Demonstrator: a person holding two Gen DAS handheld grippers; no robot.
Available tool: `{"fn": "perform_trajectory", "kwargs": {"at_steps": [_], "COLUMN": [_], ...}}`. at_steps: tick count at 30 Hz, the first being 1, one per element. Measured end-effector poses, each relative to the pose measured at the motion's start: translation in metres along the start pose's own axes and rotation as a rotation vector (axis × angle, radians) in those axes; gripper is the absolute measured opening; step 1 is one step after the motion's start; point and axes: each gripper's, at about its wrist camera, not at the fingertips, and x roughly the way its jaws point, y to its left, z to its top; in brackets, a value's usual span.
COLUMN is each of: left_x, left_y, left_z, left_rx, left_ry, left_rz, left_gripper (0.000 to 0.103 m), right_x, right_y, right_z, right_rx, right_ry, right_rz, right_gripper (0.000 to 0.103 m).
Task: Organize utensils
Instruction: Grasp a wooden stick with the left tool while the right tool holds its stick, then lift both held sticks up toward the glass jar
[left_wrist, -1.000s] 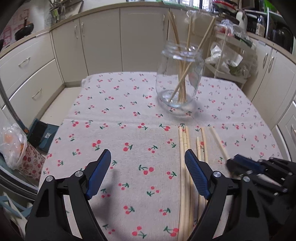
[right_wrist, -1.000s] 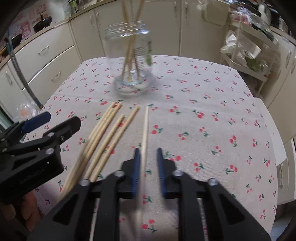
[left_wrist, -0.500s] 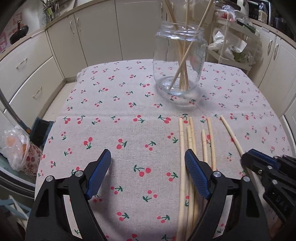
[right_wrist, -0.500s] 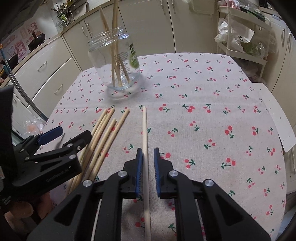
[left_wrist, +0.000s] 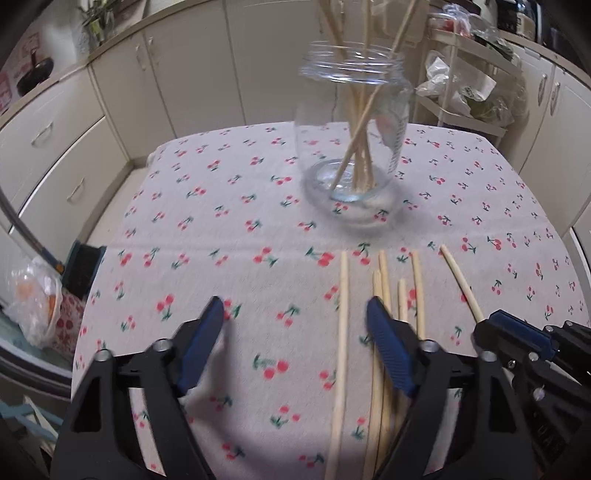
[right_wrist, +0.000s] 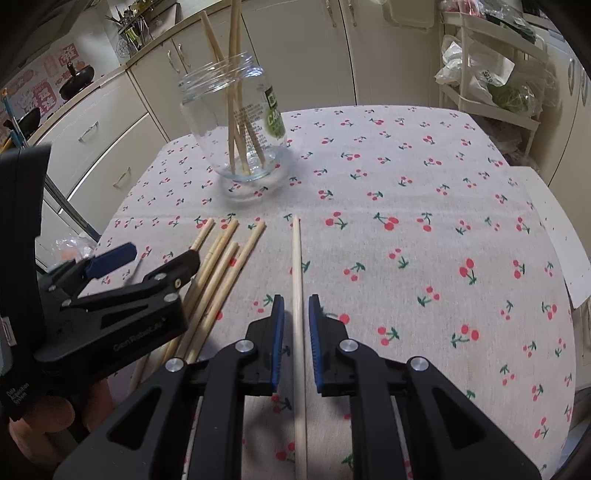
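Left claw has shifted onto the loose pile, jaws closing around but not touching leftmost stick; right claw narrowly straddles, ungripped, lone stick short of jar.

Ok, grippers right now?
Left gripper: open, closing around one chopstick, not touching.
Right gripper: nearly shut around another chopstick; grip unclear.

clear glass jar standing upright with several pale wooden chopsticks leaning inside, six more loose chopsticks lying flat, roughly parallel, just in front
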Motion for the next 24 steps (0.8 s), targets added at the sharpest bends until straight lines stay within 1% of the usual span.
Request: {"fn": "perform_trajectory", "kwargs": {"at_steps": [1, 3, 4, 6, 8, 10, 12, 16, 17, 18, 19, 20, 21, 22, 24], "left_x": [0.001, 0.0, -0.001, -0.002, -0.003, -0.001, 0.001, 0.006, 0.007, 0.007, 0.006, 0.006, 0.006, 0.005, 0.003], "left_y": [0.0, 0.001, 0.003, 0.008, 0.01, 0.012, 0.013, 0.014, 0.013, 0.012, 0.011, 0.012, 0.012, 0.014, 0.019], "left_z": [0.001, 0.003, 0.003, 0.001, 0.001, 0.003, 0.008, 0.012, 0.012, 0.011, 0.01, 0.01, 0.01, 0.009, 0.008], "left_rx": [-0.003, -0.018, -0.026, -0.049, -0.044, -0.041, -0.041, -0.041, -0.029, -0.019, -0.005, -0.001, -0.001, -0.005, -0.028], "left_ry": [0.001, 0.001, 0.002, 0.006, 0.012, 0.022, 0.034, 0.038, 0.034, 0.03, 0.023, 0.023, 0.024, 0.024, 0.026], "left_rz": [-0.025, -0.032, -0.033, -0.046, -0.06, -0.074, -0.077, -0.07, -0.066, -0.062, -0.061, -0.075, -0.08, -0.083, -0.117], "left_gripper": [0.052, 0.028, 0.024, 0.023, 0.023, 0.026, 0.037, 0.038, 0.036, 0.025, 0.018, 0.009, 0.005, 0.005, 0.005], "right_x": [0.0, -0.001, -0.001, -0.002, 0.0, 0.003, 0.006, 0.01, 0.01, 0.01, 0.009, 0.009, 0.009, 0.008, 0.007], "right_y": [0.0, 0.0, -0.002, -0.005, -0.003, 0.001, 0.005, 0.007, 0.006, 0.005, 0.004, 0.002, 0.0, -0.003, -0.009], "right_z": [0.0, -0.001, -0.001, -0.001, 0.002, 0.005, 0.008, 0.012, 0.012, 0.011, 0.011, 0.011, 0.011, 0.011, 0.01], "right_rx": [-0.002, -0.005, 0.006, 0.022, 0.013, -0.015, -0.044, -0.076, -0.077, -0.076, -0.07, -0.059, -0.042, -0.022, 0.013], "right_ry": [-0.001, -0.001, 0.0, 0.005, 0.02, 0.036, 0.046, 0.055, 0.052, 0.047, 0.043, 0.042, 0.042, 0.043, 0.044], "right_rz": [-0.003, -0.02, -0.015, -0.006, -0.005, -0.008, -0.019, -0.022, -0.026, -0.027, -0.023, -0.014, -0.001, 0.013, 0.039], "right_gripper": [0.014, 0.008, 0.008, 0.008, 0.008, 0.012, 0.014, 0.013, 0.01, 0.008, 0.007, 0.006, 0.006, 0.006, 0.006]}}
